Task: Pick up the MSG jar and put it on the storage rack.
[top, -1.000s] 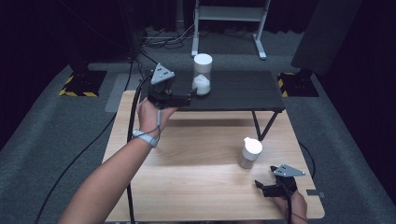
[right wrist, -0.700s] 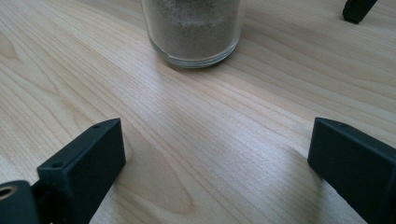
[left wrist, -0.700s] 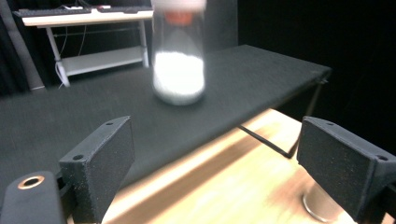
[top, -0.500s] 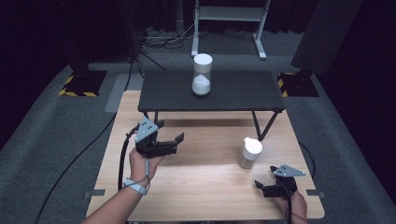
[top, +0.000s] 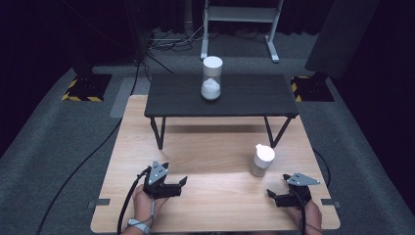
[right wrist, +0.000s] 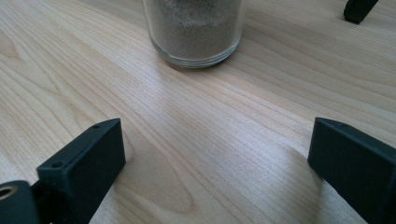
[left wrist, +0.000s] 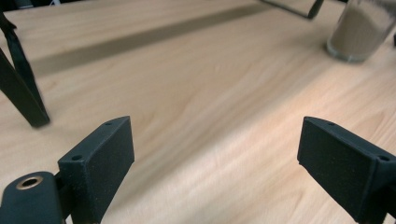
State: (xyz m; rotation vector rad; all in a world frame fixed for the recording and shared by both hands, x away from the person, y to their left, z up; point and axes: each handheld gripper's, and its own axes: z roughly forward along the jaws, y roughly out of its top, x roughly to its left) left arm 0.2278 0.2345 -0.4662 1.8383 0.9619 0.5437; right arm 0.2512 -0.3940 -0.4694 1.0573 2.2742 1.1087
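A: High view first. Where did the left tongs [top: 182, 182] sit?

B: Low over the near part of the wooden surface [top: 215, 147], held from below by a hand [top: 143, 203] with a band at the wrist. Their jaws stood apart with nothing between them; the left gripper view showed bare wood in the gap.

A: And the right tongs [top: 272, 196]?

B: Also close above the surface, at its near right corner, with jaws spread wide and gripping nothing. In the right gripper view, bare wood grain lay between the two black jaws.

A: Where was the jar, then?

B: The glass jar of sandy powder [top: 261, 160], capped in white, stood upright on the surface just ahead of the right tongs, apart from them. In the right gripper view its base [right wrist: 195, 32] sat straight beyond the gap, a little toward the left jaw. From the left tongs it lay well off to the right and ahead; the left gripper view caught it at the upper right corner [left wrist: 359, 32].

A: Anything farther out?

B: A low black table [top: 220, 95] stood on the far half of the surface, well beyond both tongs. On its top stood a second jar with a white lid [top: 212, 78], holding white stuff at the bottom, far from either pair. One black leg [left wrist: 21, 91] of the low table showed left of the left tongs' jaws.
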